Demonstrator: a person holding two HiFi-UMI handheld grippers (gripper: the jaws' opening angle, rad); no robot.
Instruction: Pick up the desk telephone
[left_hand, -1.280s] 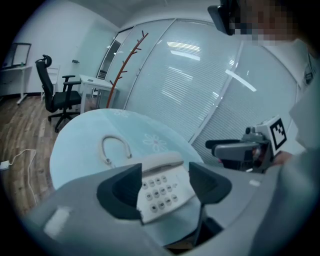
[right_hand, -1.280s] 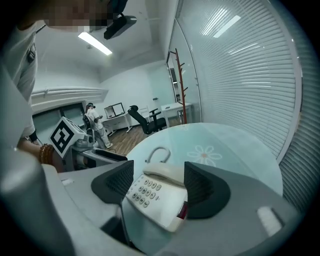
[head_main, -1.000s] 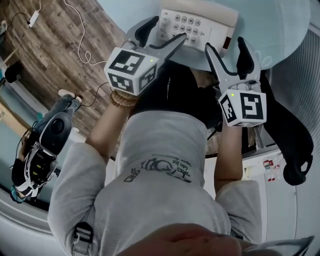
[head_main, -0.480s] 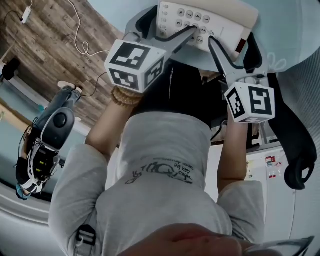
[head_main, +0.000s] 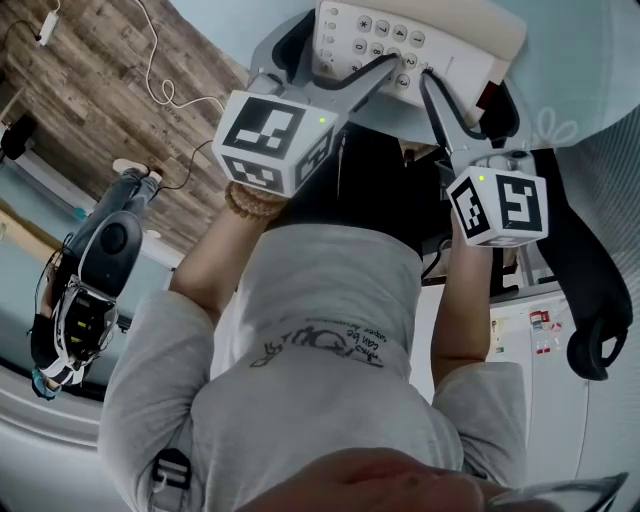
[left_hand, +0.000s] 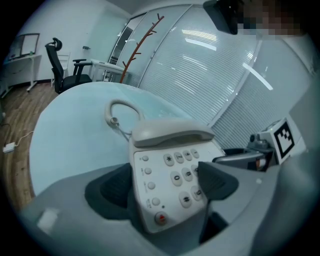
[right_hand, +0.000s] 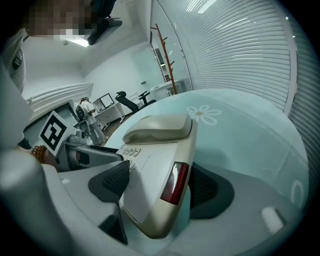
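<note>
The cream desk telephone (head_main: 420, 40) lies on the round pale-blue table (head_main: 580, 50), its handset (left_hand: 170, 132) in the cradle. My left gripper (head_main: 335, 60) straddles the phone's keypad end (left_hand: 170, 170). Its jaws have just been opening and stand wide, one pad beside the phone's edge and the other over the keys. My right gripper (head_main: 468, 90) straddles the end with the red lamp (right_hand: 175, 182). Its jaws have just been closing and both pads lie against the phone (right_hand: 155, 165).
A curled handset cord (left_hand: 117, 112) lies behind the phone. A black office chair (head_main: 585, 290) stands at the right, close to the table. On the wooden floor to the left are a grey machine (head_main: 90, 280) and a white cable (head_main: 160, 80).
Both grippers have sunk onto the phone and now reach further over it. The left jaws have spread a little wider round the keypad end.
</note>
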